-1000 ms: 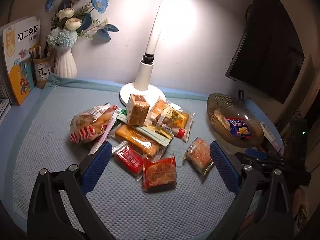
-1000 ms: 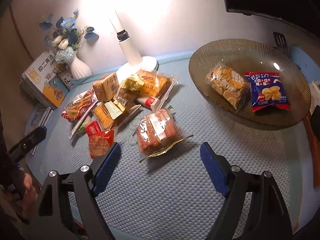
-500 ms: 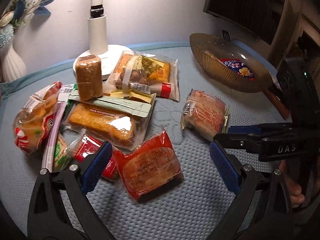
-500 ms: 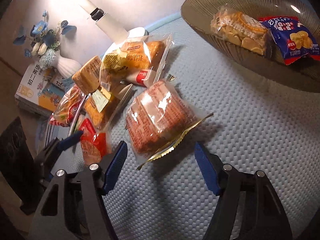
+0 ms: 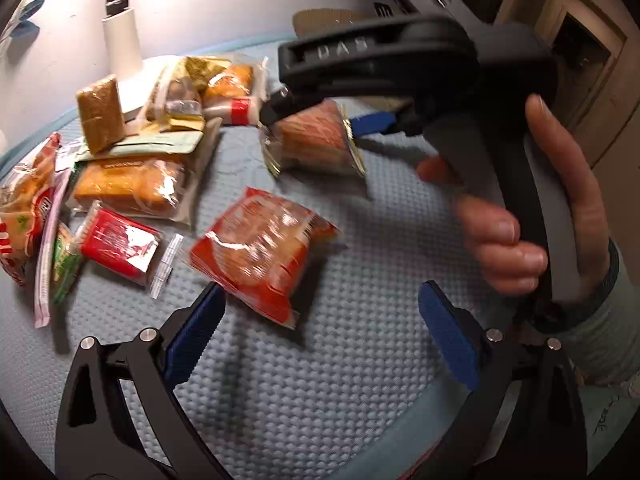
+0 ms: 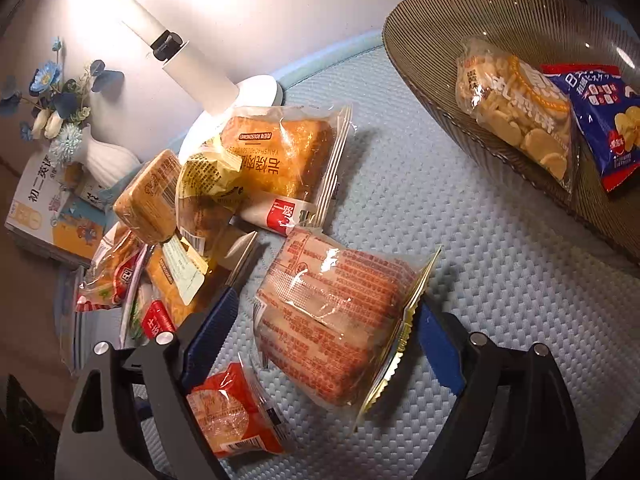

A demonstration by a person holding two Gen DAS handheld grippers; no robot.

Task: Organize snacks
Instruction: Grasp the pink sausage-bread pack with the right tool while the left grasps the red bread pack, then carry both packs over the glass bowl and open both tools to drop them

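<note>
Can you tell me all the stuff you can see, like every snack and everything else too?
Bowl: one, brown ribbed glass, far right on the mat.
Cookie bag: one, clear, in the bowl.
Chip bag: one, blue, in the bowl beside the cookies.
Cake pack: one, clear with red print, between the right gripper's fingers.
Red pack: one, red-orange, on the mat ahead of the left gripper.
Snack pile: several packs, mostly orange and yellow, by the lamp.
Lamp: one, white, at the back.
Vase: one, white, with blue and white flowers, far left.
Book: one, orange and white, beside the vase.
Mat: one, light blue, under everything.
Left gripper: black, blue pads, open.
Right gripper: black, blue pads, around the cake pack.
Hand: one, holding the right gripper's handle.
</note>
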